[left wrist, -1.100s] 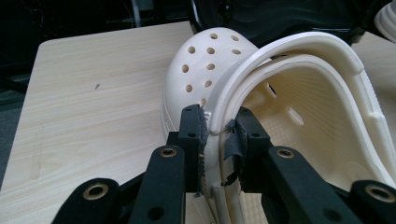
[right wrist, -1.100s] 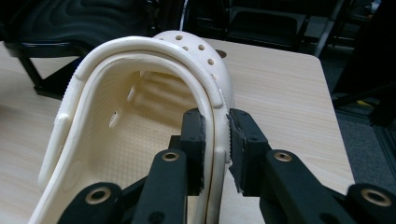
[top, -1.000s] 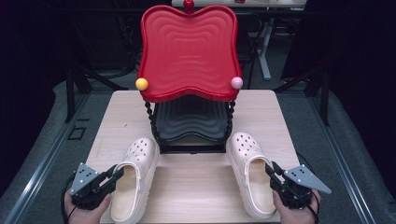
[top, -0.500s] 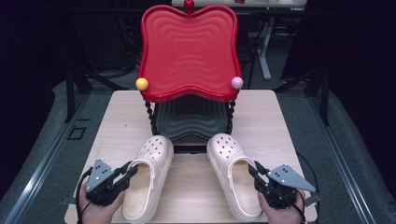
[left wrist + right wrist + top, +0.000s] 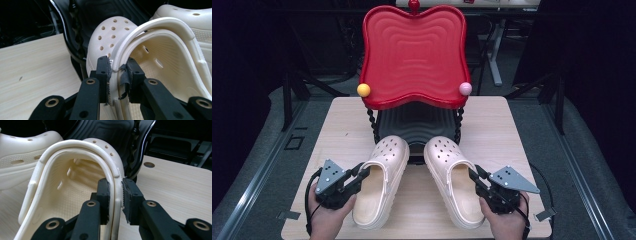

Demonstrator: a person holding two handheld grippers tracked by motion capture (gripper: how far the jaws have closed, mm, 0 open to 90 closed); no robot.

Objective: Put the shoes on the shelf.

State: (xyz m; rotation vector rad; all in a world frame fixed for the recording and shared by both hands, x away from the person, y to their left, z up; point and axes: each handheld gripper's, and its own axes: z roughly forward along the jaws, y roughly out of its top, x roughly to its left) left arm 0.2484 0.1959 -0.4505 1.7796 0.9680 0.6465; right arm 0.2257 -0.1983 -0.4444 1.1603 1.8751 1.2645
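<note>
Clogs are the likely concern here: a cream left clog point(image 5: 379, 182) and a matching right clog point(image 5: 454, 180) lie sole-down on the counter point(image 5: 532, 145), toes angled inward toward the lower black tier point(image 5: 414, 122) of a two-level stand whose upper red tray point(image 5: 412, 52) overhangs it. Each clog is held by its outer side wall near the heel, probably so that the pair can be steered together, toe first, toward the shelf without being lifted.

The left gripper point(image 5: 117, 72) is clamped on the rim of the left clog, one jaw outside the wall and one inside the opening, as seen in the left gripper view. The right gripper point(image 5: 116, 192) is closed in the same way on the outer rim of the right clog. In the high view each gripper sits at the outer rear of its clog, with the clog reaching forward and inward from it.

The toes appear to lie just beside the front edge of the black tier; whether they touch it cannot be told.
</note>
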